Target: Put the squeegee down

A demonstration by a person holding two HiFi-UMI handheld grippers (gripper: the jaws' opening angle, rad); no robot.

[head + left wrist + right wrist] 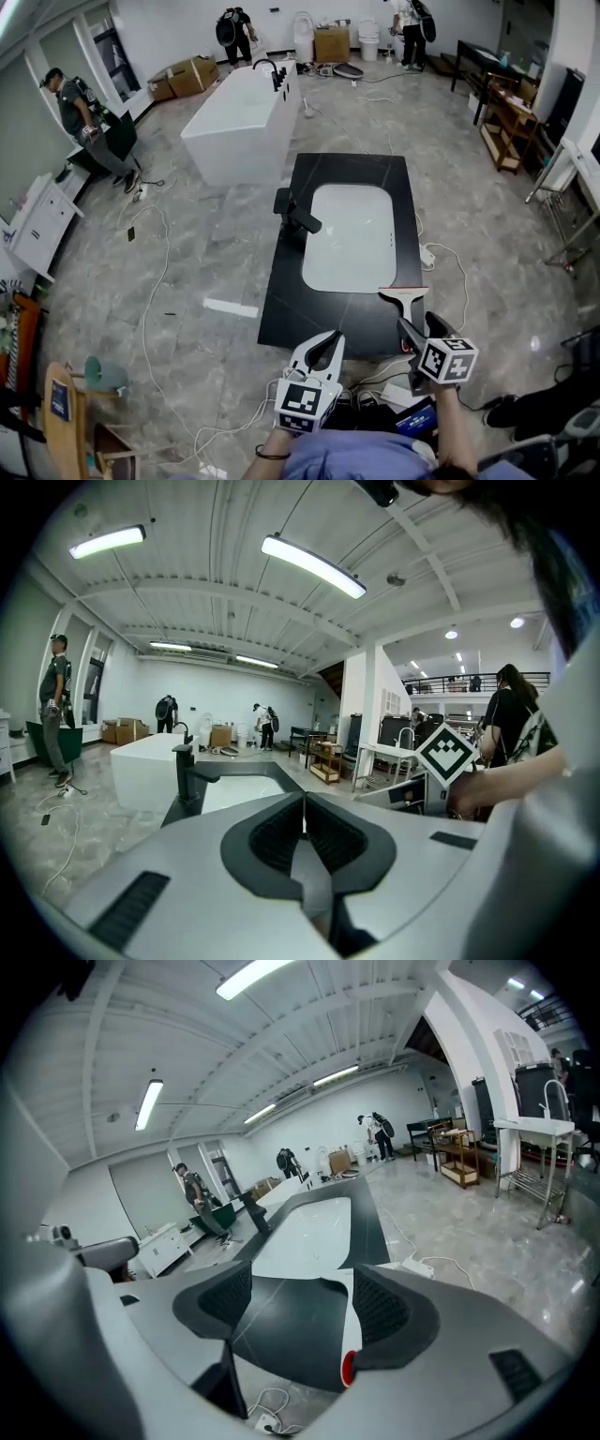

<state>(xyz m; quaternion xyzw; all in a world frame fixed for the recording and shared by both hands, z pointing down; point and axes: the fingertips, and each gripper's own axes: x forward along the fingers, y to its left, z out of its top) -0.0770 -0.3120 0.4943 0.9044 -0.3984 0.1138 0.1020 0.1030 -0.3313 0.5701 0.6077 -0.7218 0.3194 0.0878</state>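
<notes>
Squeegee (405, 294) lies at the near right corner of the dark surface (291, 309), just nearer than the white basin (349, 236), with its blade crosswise and its handle pointing toward the person. The right claw (417, 334) sits at that handle with its jaws spread, so the release seems made. What is left, I judge, is only to draw the claw clear. The left claw (319, 352) hangs off the near edge, pressed together on nothing.

The head view gives the layout but not the grip. The right gripper view shows the white handle and its red end between the spread jaws, close against the right pad; whether it touches, I cannot tell. The left gripper view confirms that claw's jaws meet.
</notes>
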